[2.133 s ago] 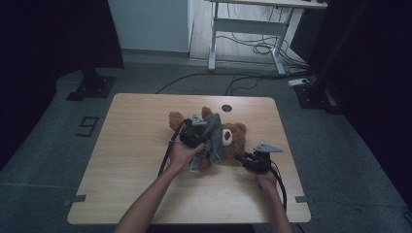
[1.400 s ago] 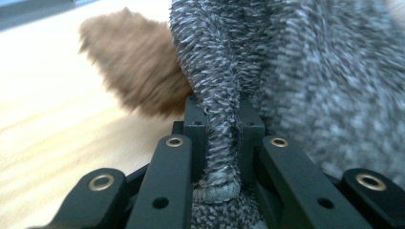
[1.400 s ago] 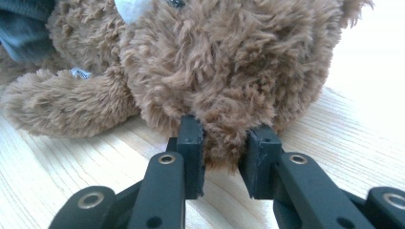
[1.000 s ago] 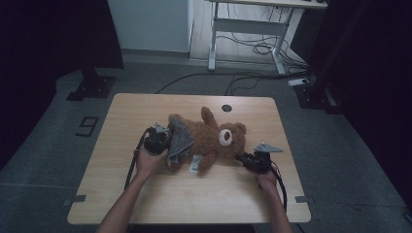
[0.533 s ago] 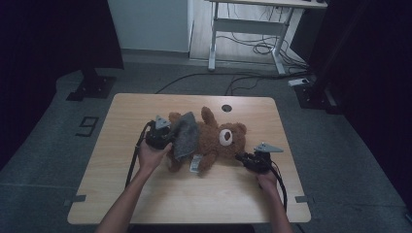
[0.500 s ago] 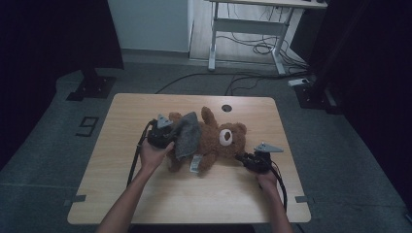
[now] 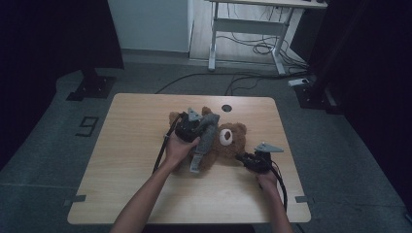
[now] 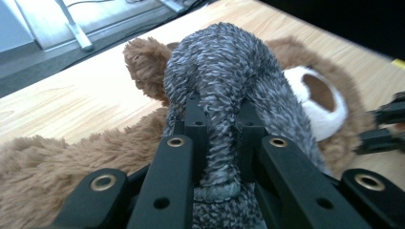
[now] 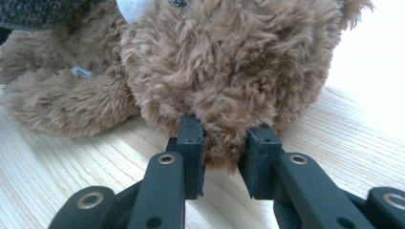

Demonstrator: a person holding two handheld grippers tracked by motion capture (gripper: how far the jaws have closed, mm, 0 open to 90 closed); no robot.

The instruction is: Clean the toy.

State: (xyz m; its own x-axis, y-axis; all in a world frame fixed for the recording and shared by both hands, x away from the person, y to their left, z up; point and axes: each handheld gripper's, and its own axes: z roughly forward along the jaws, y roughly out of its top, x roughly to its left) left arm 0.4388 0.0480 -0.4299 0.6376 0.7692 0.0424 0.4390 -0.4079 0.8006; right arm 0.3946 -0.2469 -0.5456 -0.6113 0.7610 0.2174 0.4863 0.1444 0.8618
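1. In the high view the bear (image 7: 228,143) lies on its back near the middle of the table (image 7: 126,145), its head toward the right of the frame.
2. A grey cloth (image 7: 206,133) is draped over the bear's body, from just above the centre of the frame down toward the lower middle.
3. My left gripper (image 7: 194,127) is over the bear's body, a little left of centre, and my left hand (image 7: 179,149) is just below it.
4. In the left gripper view my fingers (image 8: 196,129) are closed on a fold of the cloth (image 8: 229,95); the fold rises between them up to the top middle of the frame.
5. Behind the cloth, at the right of that view, I see the bear's white muzzle (image 8: 317,102).
6. My right gripper (image 7: 245,159) is at the bear's head, right of centre in the high view.
7. In the right gripper view my fingers (image 9: 191,143) are closed on a tuft of brown fur of the bear (image 9: 224,71), low in the middle of the frame, just above the table (image 9: 57,157).
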